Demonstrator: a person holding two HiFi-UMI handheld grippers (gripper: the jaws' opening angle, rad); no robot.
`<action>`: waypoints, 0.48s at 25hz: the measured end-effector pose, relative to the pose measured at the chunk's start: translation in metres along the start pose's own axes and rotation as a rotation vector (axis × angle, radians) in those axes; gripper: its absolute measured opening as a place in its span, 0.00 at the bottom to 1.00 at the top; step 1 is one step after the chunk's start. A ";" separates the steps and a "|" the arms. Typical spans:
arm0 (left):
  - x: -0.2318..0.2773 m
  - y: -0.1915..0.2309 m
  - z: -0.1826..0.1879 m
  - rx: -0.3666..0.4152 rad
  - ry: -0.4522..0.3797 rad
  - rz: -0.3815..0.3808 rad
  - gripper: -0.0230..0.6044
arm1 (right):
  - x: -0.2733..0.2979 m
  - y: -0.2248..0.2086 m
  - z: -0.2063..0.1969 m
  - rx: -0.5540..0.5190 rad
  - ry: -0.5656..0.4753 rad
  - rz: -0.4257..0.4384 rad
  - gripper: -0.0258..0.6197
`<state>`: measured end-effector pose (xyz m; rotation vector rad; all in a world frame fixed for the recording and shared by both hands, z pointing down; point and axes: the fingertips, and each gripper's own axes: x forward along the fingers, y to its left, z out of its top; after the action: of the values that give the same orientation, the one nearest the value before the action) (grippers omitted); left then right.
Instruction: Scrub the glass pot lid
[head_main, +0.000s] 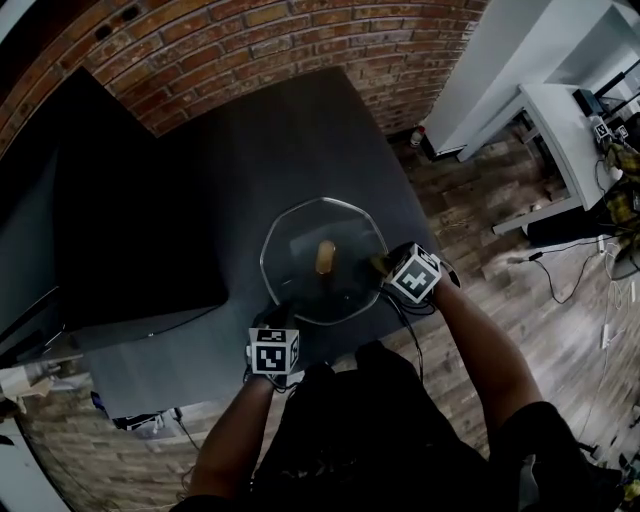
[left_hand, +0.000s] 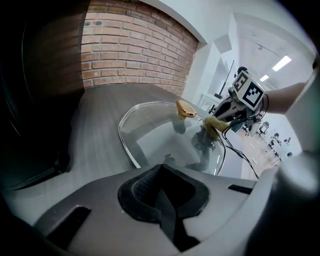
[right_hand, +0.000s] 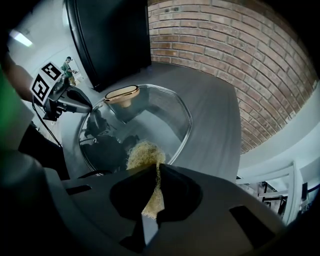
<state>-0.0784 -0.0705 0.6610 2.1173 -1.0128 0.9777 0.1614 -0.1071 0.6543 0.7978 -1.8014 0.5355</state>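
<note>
Looks mid-scrub: scrub pad (right_hand: 144, 151) pinched in right tongs (right_hand: 154, 167) on glass pot lid (head_main: 300, 240), right side; left tongs (left_hand: 161, 170) closed, near rim. Rest likely pending.

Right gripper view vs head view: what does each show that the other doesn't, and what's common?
Only the right gripper view: the right tongs up close, shut on the straw-coloured scrubber, whose fibres sit at the near rim of the glass lid.
Only the head view: the person's forearms, the lid's full outline, the wood floor and a white desk.
Both: the lid with its tan knob, the left tongs at its rim, the dark table and the brick wall.
</note>
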 end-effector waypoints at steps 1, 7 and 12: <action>0.000 0.000 0.000 0.002 0.000 -0.003 0.09 | 0.000 0.005 -0.002 0.005 0.001 0.002 0.08; 0.000 0.000 0.000 0.020 -0.003 -0.013 0.09 | -0.003 0.031 -0.008 0.049 -0.013 0.008 0.08; 0.000 0.000 -0.001 0.039 0.002 -0.033 0.09 | -0.005 0.056 -0.012 0.085 -0.023 0.008 0.08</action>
<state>-0.0786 -0.0699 0.6613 2.1575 -0.9618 0.9915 0.1286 -0.0598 0.6548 0.8585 -1.8136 0.6132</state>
